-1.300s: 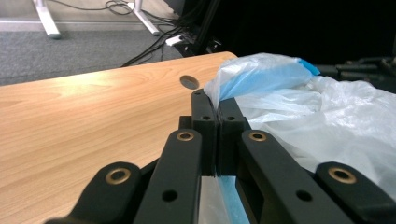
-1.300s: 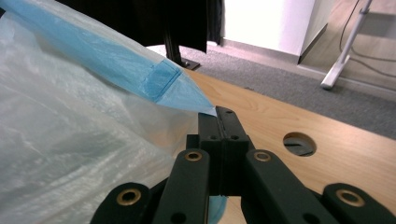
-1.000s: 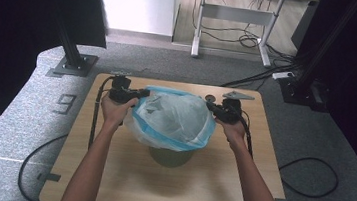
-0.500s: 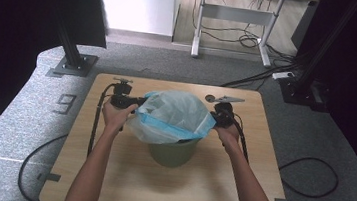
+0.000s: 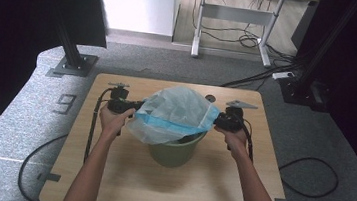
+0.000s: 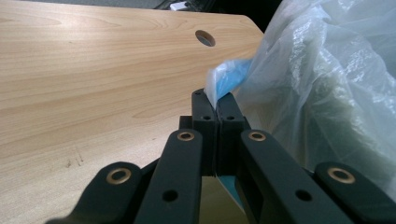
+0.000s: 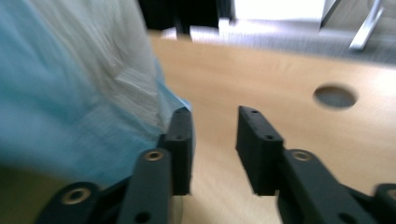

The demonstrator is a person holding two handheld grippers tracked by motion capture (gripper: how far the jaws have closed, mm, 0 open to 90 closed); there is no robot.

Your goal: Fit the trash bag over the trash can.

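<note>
A clear bag with a blue rim draped over a green bin at the centre of the high view.

The plastic bag (image 5: 177, 114) is thin, crinkled and translucent, ballooning above the bin (image 5: 175, 152) on the table (image 5: 108, 173). The left gripper (image 6: 216, 108) pinches the blue hem tight. The right gripper (image 7: 214, 123) has just been opening; its jaws stand apart with nothing between them, the bag brushing one jaw's outer side.

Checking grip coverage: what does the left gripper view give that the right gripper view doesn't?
Left gripper view: the left gripper with jaws shut on the bag's blue edge.
Right gripper view: the right gripper with a gap between its jaws; they have just been opening, nothing is between them, and the bag lies beside one jaw.
Both: the clear plastic bag, the wooden table and its round hole.
</note>
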